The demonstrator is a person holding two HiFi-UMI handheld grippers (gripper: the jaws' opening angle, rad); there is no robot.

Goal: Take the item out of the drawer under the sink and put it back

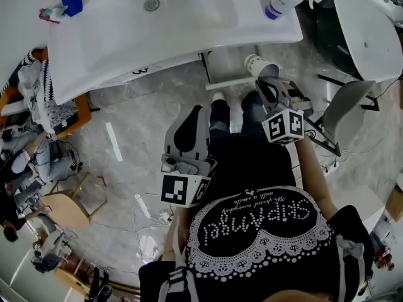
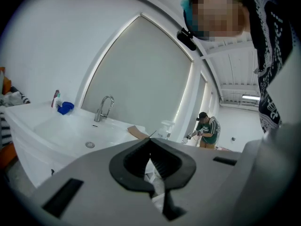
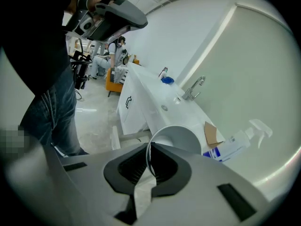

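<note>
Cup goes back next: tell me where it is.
Head view, right of centre: the cup is pinched by its rim in the right gripper, near the front edge of the sink.

It's a mock bathroom corner set up inside a big open work hall, not a real home. A white washbasin (image 1: 157, 36) with a chrome tap (image 2: 104, 106) stands on a cabinet with handled drawer fronts (image 3: 128, 102), backed only by a plain grey panel (image 2: 141, 74). Past the washbasin's spray-bottle (image 1: 280, 2) end the hall runs on under strip lights (image 2: 251, 97), where another person (image 2: 207, 130) stands working. Loose cables (image 1: 148, 209) trail over the pale stone-look floor (image 1: 145, 118) in front of the washbasin, and wooden chairs (image 1: 63, 209) and clutter (image 1: 38, 162) crowd its other end.
</note>
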